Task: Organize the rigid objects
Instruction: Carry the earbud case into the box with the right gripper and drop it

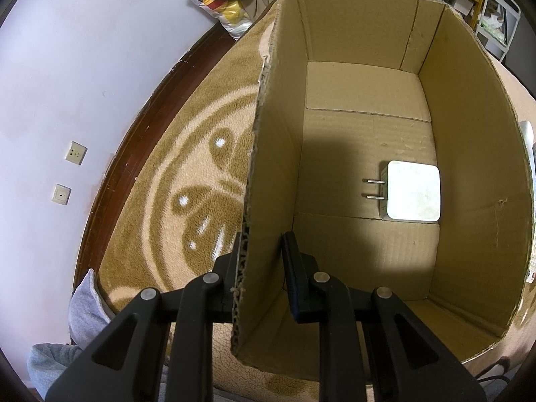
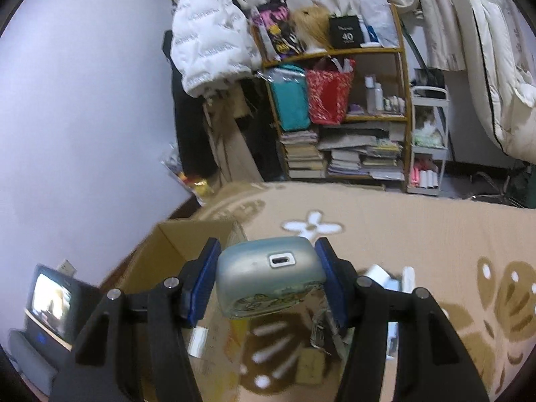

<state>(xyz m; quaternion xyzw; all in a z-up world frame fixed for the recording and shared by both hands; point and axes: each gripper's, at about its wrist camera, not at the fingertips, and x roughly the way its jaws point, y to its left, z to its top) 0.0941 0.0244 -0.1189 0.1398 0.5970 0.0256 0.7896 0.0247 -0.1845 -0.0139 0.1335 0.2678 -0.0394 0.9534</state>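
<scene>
Patterned brown carpet [image 1: 174, 154] below. Left gripper [image 1: 259, 261] clamped on cardboard box [image 1: 469, 134] wall, charger [image 1: 413, 191] ahead inside. Right gripper [image 2: 268, 278] squeezing earbud case [image 2: 269, 274] (likely light, slick, rigid), pinched across sides.

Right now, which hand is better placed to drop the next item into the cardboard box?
Right. The right tongs already grip a small silver-blue case above the rug, with the cardboard box just ahead to the left. The left tongs are clamped on the box's wall, steadying it.
</scene>
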